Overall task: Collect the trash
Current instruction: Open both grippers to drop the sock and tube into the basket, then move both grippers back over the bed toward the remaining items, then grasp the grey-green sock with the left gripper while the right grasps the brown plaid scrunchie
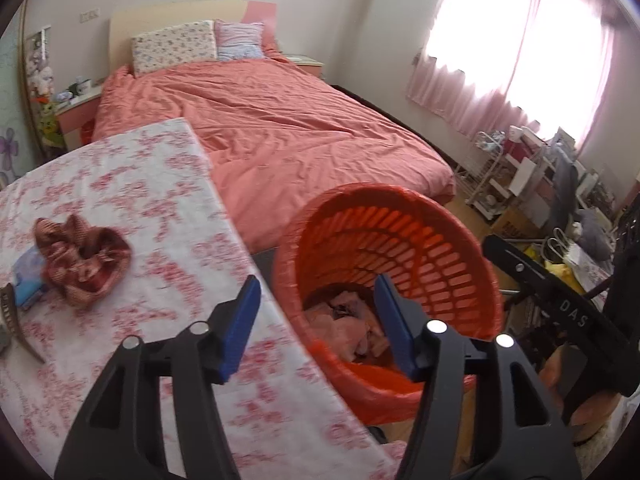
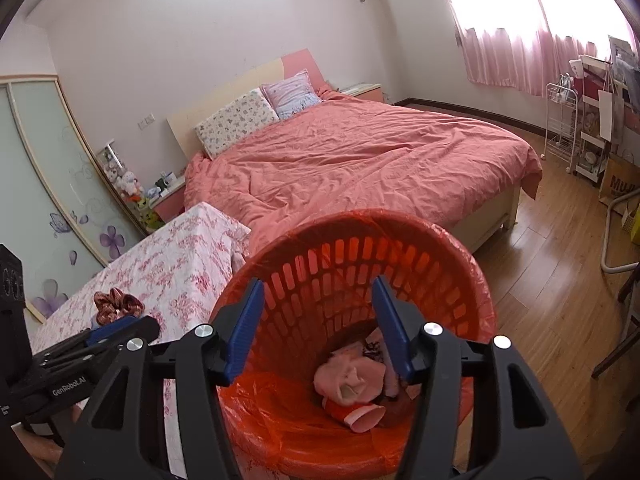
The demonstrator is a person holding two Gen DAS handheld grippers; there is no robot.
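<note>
1. Surface (image 1: pixel 120 184), floral cloth: a red scrunchie (image 1: pixel 82 260) lies on it.
2. Left claw (image 1: pixel 316 320): spread, pinching nothing, over the surface edge and bin rim.
3. Orange mesh bin (image 2: pixel 400 248), red-lined: holds pink crumpled trash (image 2: pixel 352 376), apparently tissue, and a cup (image 2: pixel 360 414).
4. Right claw (image 2: pixel 318 328): spread, empty, above the bin.

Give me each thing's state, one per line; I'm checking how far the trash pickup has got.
Left hand-held gripper: open, empty, above the bin's rim.
Right hand-held gripper: open, empty, over the bin.
Orange bin: upright, lined with a red bag, partly filled.
Paper cup: on its side inside the bin.
Scrunchie: lying on the table.
Bed: made, cover wrinkled.
</note>
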